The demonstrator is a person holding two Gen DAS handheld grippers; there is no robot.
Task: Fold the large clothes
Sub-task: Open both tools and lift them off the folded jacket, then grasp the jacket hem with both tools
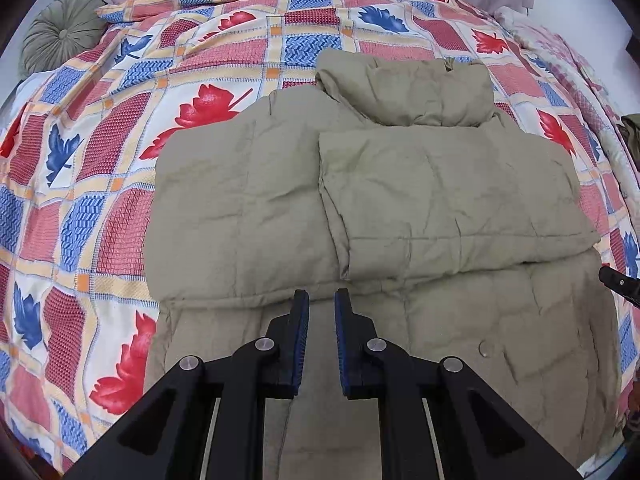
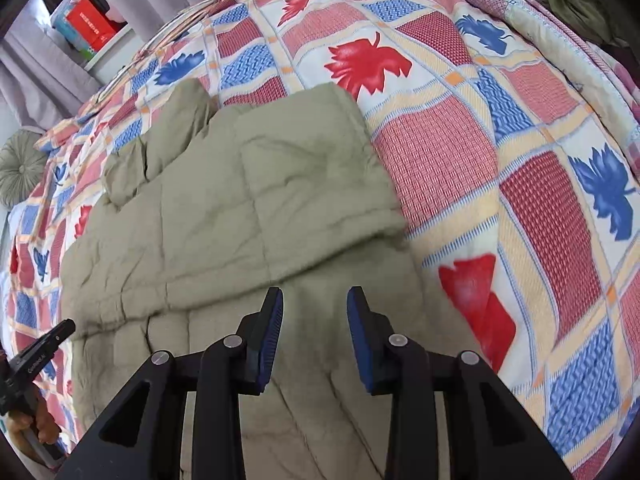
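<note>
Left wrist: one jacket (image 1: pixel 400 200), one round cushion (image 1: pixel 60 32); two grippers.

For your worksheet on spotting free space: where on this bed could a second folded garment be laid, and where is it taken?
Free: the quilt right of the khaki jacket, and the stretch between the jacket and the round green cushion. Taken: the middle, under the jacket, and the far right corner by the dark green clothing.

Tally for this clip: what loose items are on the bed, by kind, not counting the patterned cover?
Khaki quilted puffer jacket, partly folded: 1
Round grey-green pleated cushion: 1
Dark olive crumpled garment at the bed's far edge: 1
Total: 3
</note>
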